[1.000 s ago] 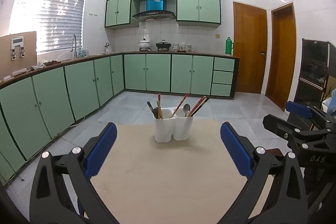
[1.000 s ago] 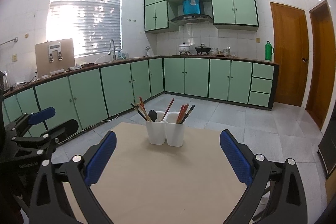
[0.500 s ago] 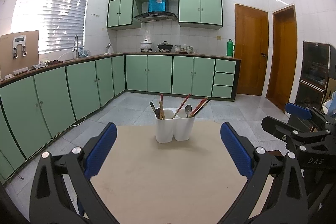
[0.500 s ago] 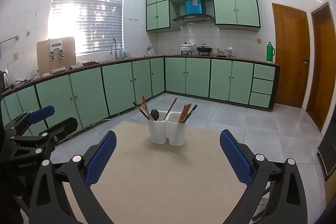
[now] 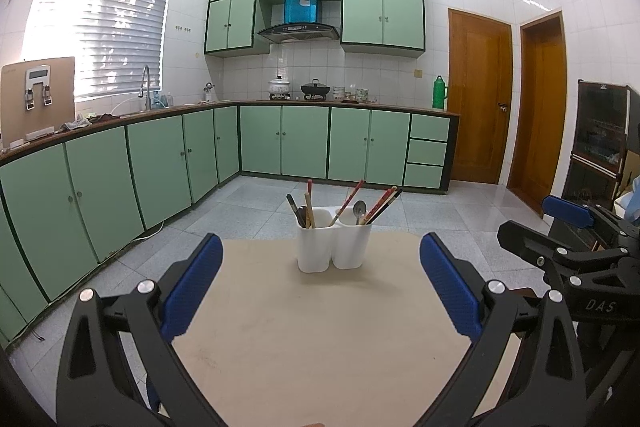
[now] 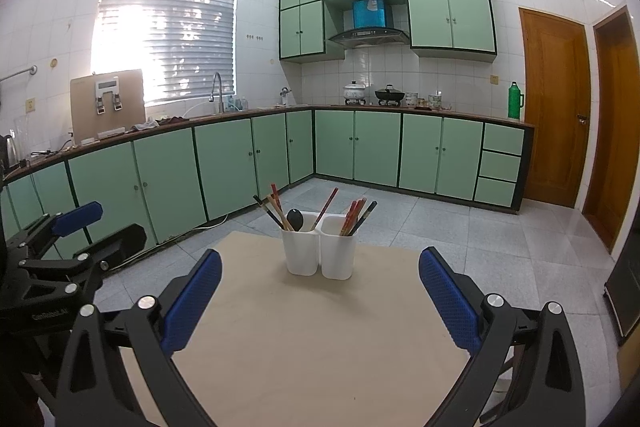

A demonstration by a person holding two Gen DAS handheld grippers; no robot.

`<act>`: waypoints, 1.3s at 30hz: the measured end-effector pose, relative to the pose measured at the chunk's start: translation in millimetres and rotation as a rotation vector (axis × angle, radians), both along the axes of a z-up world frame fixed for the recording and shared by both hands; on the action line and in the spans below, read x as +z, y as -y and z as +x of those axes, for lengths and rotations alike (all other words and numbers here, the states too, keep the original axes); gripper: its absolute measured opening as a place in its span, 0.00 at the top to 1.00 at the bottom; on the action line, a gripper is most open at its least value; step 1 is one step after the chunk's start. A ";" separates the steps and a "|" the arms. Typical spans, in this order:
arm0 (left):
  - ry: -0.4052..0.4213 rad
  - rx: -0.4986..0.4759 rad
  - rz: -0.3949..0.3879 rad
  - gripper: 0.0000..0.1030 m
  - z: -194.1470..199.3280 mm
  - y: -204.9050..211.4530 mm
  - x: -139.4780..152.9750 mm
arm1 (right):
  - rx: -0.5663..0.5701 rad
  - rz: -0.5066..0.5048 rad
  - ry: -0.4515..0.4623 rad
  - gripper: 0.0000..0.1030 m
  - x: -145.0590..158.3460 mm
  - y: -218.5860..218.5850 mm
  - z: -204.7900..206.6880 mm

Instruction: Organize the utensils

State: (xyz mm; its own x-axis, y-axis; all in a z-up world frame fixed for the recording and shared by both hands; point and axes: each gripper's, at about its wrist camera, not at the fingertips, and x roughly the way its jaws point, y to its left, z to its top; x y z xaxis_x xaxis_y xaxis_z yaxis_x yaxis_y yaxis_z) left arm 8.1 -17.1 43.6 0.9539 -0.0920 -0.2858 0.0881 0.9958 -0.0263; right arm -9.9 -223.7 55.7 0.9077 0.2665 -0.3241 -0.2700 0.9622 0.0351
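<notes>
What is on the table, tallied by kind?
White twin-cup holder: 1
Spoons: 2, one black, one metal
Chopsticks: at least 7; they are bunched, so the exact count is unclear
Total: at least 10

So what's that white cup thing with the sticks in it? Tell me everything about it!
The white utensil holder looks like smooth plastic: two tall cups joined side by side. It stands upright at the far end of the beige table. Red and dark chopsticks lean out of both cups; there is a silver spoon in the right cup and a dark spoon in the left one. Only the table and the utensils touch it. Both open grippers are well short of it.
</notes>
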 end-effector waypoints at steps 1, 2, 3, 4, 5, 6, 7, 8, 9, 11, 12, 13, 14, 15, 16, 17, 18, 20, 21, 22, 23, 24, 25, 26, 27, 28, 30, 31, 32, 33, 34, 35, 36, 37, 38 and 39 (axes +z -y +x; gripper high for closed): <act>0.000 0.000 0.000 0.07 0.1 -0.1 0.4 | 0.000 0.000 0.000 0.06 0.0 -0.1 0.0; 0.000 0.000 0.000 0.07 0.1 -0.2 0.4 | 0.000 0.001 -0.001 0.06 -0.1 0.1 0.1; 0.000 0.000 -0.001 0.07 0.2 -0.6 0.5 | 0.000 0.001 -0.001 0.06 -0.2 0.1 0.2; 0.001 0.000 -0.001 0.07 0.2 -0.7 0.4 | 0.001 0.000 -0.001 0.06 0.0 -0.2 -0.2; 0.001 0.000 -0.001 0.07 0.1 -0.6 0.3 | 0.000 0.000 0.000 0.06 -0.1 -0.1 0.1; 0.001 0.000 0.000 0.07 0.2 -0.8 0.5 | -0.001 0.000 0.000 0.06 0.0 -0.2 0.0; 0.000 0.000 0.000 0.07 0.4 -0.6 0.1 | 0.000 0.001 0.000 0.06 -0.2 0.0 0.2; 0.000 0.000 0.000 0.07 0.3 -0.8 0.3 | 0.000 0.001 -0.001 0.06 -0.1 0.0 0.1; 0.001 0.000 0.000 0.07 0.0 -0.8 0.5 | -0.001 0.002 -0.001 0.06 -0.1 -0.1 0.1; 0.001 0.001 -0.001 0.07 0.1 -0.8 0.5 | -0.001 0.002 -0.002 0.06 1.4 -0.6 0.4; 0.001 0.000 -0.001 0.07 0.1 -0.8 0.5 | 0.000 0.001 -0.001 0.06 1.5 -0.6 0.4; 0.001 0.001 0.000 0.07 0.2 -0.7 0.4 | 0.000 0.001 -0.001 0.06 1.5 -0.5 0.4; 0.001 0.001 -0.001 0.07 0.0 -0.7 0.5 | 0.000 0.002 -0.001 0.06 1.7 -0.6 0.4; 0.001 0.000 -0.001 0.07 0.0 -0.8 0.5 | 0.001 0.002 -0.001 0.06 1.8 -0.7 0.4; 0.001 0.001 0.000 0.07 0.0 -0.7 0.5 | 0.001 0.002 -0.001 0.06 1.8 -0.9 0.4; 0.002 0.001 0.000 0.07 0.1 -0.6 0.2 | 0.000 0.001 -0.001 0.06 1.4 -0.7 0.5; 0.001 0.000 0.000 0.07 0.2 -0.6 0.2 | 0.000 0.001 -0.001 0.06 1.6 -0.9 0.5; 0.001 0.000 -0.001 0.07 0.0 -0.6 0.5 | 0.000 0.002 -0.001 0.06 1.7 -1.0 0.3; 0.002 0.000 -0.001 0.07 0.0 -0.7 0.4 | 0.000 0.002 -0.001 0.06 1.6 -1.0 0.3; 0.002 0.001 -0.001 0.07 0.0 -0.5 0.5 | 0.000 0.002 0.000 0.06 1.7 -1.1 0.2; 0.003 0.001 -0.001 0.07 -0.3 -0.7 0.7 | 0.000 0.001 -0.001 0.06 1.4 -0.9 0.4; 0.004 0.001 -0.001 0.07 -0.3 -0.7 0.5 | 0.000 0.001 0.000 0.06 1.5 -1.2 0.4; 0.003 0.001 -0.001 0.07 -0.3 -0.6 0.6 | 0.000 0.001 0.000 0.06 1.2 -1.0 0.4; 0.003 0.001 -0.001 0.07 -0.3 -0.6 0.6 | 0.000 0.000 0.001 0.06 1.6 -1.3 0.3; 0.004 0.002 0.000 0.07 -1.2 -0.6 1.0 | 0.000 0.000 0.002 0.06 2.7 -1.5 0.0; 0.004 0.001 0.000 0.07 -1.3 -0.7 1.2 | 0.001 0.000 0.003 0.06 4.0 -1.8 0.1; 0.004 0.002 0.000 0.07 -1.5 -0.6 1.4 | 0.001 0.000 0.003 0.06 3.9 -2.1 0.1; 0.004 0.002 0.000 0.07 -1.4 -0.6 1.4 | 0.000 -0.001 0.002 0.06 4.2 -2.6 0.4; 0.004 0.001 0.000 0.07 -1.5 -0.5 2.2 | 0.001 0.000 0.002 0.06 3.9 -2.2 0.2; 0.005 0.001 0.000 0.07 -1.6 -0.5 2.1 | 0.002 0.000 0.001 0.06 4.8 -2.4 0.5; 0.006 0.002 0.001 0.07 -1.6 -0.4 2.1 | 0.002 0.000 0.002 0.06 5.4 -2.7 0.7; 0.006 0.002 0.002 0.07 -1.8 0.0 2.6 | 0.002 0.000 0.001 0.06 6.2 -2.6 0.9; 0.006 0.002 0.002 0.07 -1.6 0.2 2.6 | 0.002 0.000 0.001 0.06 6.4 -2.8 1.1; 0.006 0.002 0.002 0.07 -1.9 0.6 3.2 | 0.003 0.000 0.002 0.06 6.6 -2.9 1.0; 0.006 0.002 0.002 0.07 -1.8 0.5 3.2 | 0.002 -0.001 0.002 0.06 5.8 -2.8 0.8; 0.006 0.002 0.002 0.07 -1.5 0.8 3.1 | 0.002 -0.001 0.003 0.06 6.7 -3.4 1.1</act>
